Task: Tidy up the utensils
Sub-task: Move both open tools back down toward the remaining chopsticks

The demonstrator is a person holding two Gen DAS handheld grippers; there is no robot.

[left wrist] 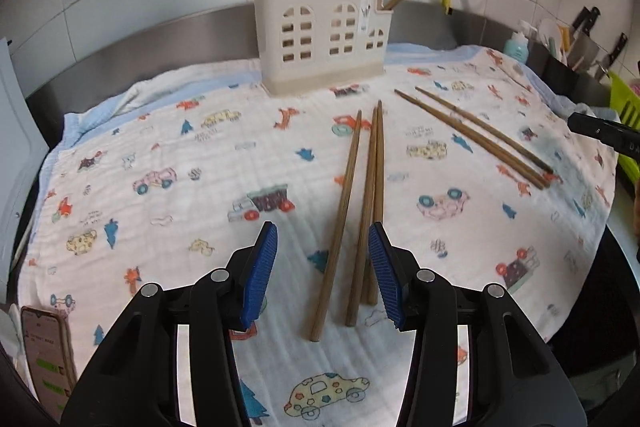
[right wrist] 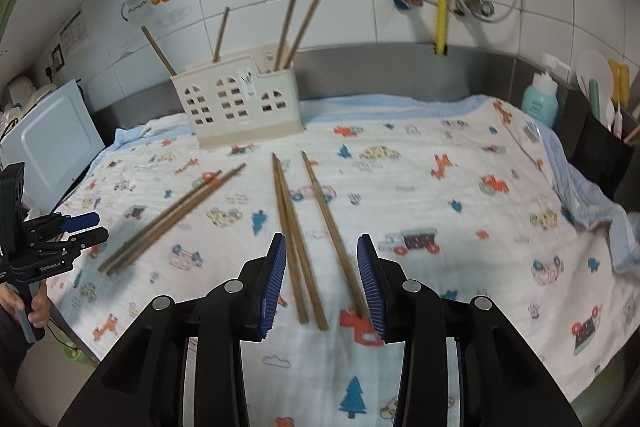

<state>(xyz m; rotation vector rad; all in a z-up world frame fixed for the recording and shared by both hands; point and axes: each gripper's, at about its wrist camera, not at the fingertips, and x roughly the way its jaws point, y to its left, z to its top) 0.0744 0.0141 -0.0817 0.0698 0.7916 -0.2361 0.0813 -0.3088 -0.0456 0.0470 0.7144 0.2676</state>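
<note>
A cream utensil holder [left wrist: 324,39] with window cut-outs stands at the back of the cloth, with several brown chopsticks upright in it; it also shows in the right wrist view [right wrist: 240,101]. Several loose chopsticks lie on the patterned cloth. In the left wrist view three chopsticks [left wrist: 352,211] lie between and ahead of my open left gripper [left wrist: 323,239], and a pair [left wrist: 476,137] lies to the right. In the right wrist view three chopsticks [right wrist: 304,239] lie at my open right gripper [right wrist: 322,253], and a pair [right wrist: 172,219] lies to the left. Both grippers are empty.
A phone [left wrist: 48,355] lies at the cloth's near left corner. A white appliance [right wrist: 52,147] stands left. A blue bottle [right wrist: 540,103] and a black caddy [right wrist: 604,147] with utensils and knives stand at the right. A tiled wall and pipes are behind.
</note>
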